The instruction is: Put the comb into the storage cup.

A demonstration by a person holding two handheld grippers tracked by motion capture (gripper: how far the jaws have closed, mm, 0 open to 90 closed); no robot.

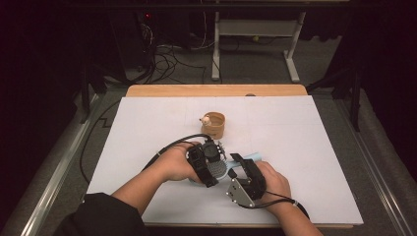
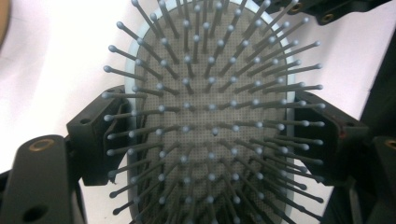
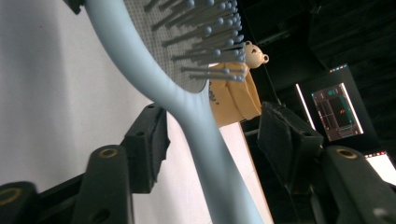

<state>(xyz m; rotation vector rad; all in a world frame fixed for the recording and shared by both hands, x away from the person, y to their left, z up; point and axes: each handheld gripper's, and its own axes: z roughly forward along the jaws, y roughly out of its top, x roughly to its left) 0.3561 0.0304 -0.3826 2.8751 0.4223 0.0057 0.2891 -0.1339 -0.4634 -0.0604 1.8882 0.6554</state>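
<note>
A light blue hairbrush [image 1: 220,169] with grey bristles lies low over the white board [image 1: 305,147], bristles up. My left gripper [image 1: 212,164] grips its oval head [image 2: 210,70]; both pads [image 2: 95,140] press against the rim, so it is shut on the brush. The brush handle [image 3: 201,126] runs between the jaws of my right gripper [image 3: 215,135], with a gap on each side, so that gripper [image 1: 240,169] stands open around it. A tan cup [image 1: 214,125] with a small bear figure [image 3: 254,55] on its rim stands just beyond the brush.
The white board covers a wooden table whose far edge [image 1: 216,90] shows. Cables [image 1: 167,59] and a desk frame [image 1: 255,29] are on the floor behind. A lit monitor [image 3: 337,109] glows off to one side.
</note>
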